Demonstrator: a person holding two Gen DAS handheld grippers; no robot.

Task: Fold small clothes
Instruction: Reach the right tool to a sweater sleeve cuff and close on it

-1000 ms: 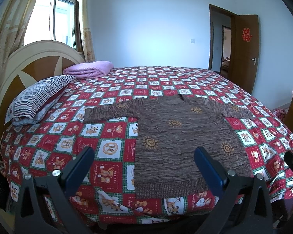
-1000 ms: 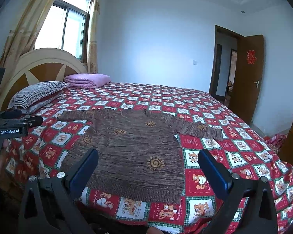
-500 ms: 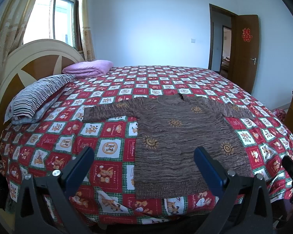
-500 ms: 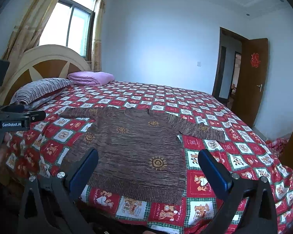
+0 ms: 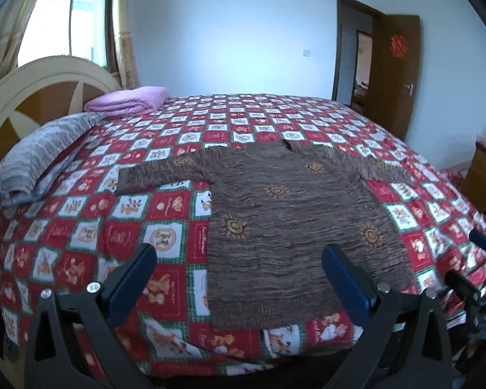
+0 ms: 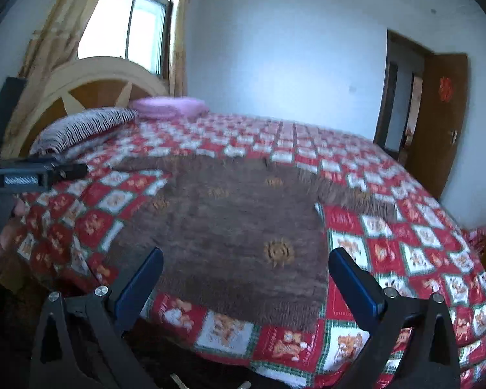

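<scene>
A small brown knitted sweater (image 5: 288, 223) with orange sun motifs lies flat on the bed, sleeves spread to both sides, hem toward me. It also shows in the right wrist view (image 6: 230, 223), blurred. My left gripper (image 5: 239, 265) is open and empty, held above the sweater's hem near the bed's front edge. My right gripper (image 6: 246, 269) is open and empty, also above the hem. The left gripper's body (image 6: 32, 175) shows at the left edge of the right wrist view.
The bed has a red, white and green patchwork cover (image 5: 165, 194). A striped pillow (image 5: 42, 152) and a folded pink blanket (image 5: 129, 100) lie by the headboard (image 5: 32, 94) at the left. An open brown door (image 5: 395, 74) and wooden furniture (image 5: 482, 175) stand at the right.
Both grippers have moved forward toward the bed, so the sweater looks nearer. The right wrist view is now blurred by motion. Both stay open and empty.
</scene>
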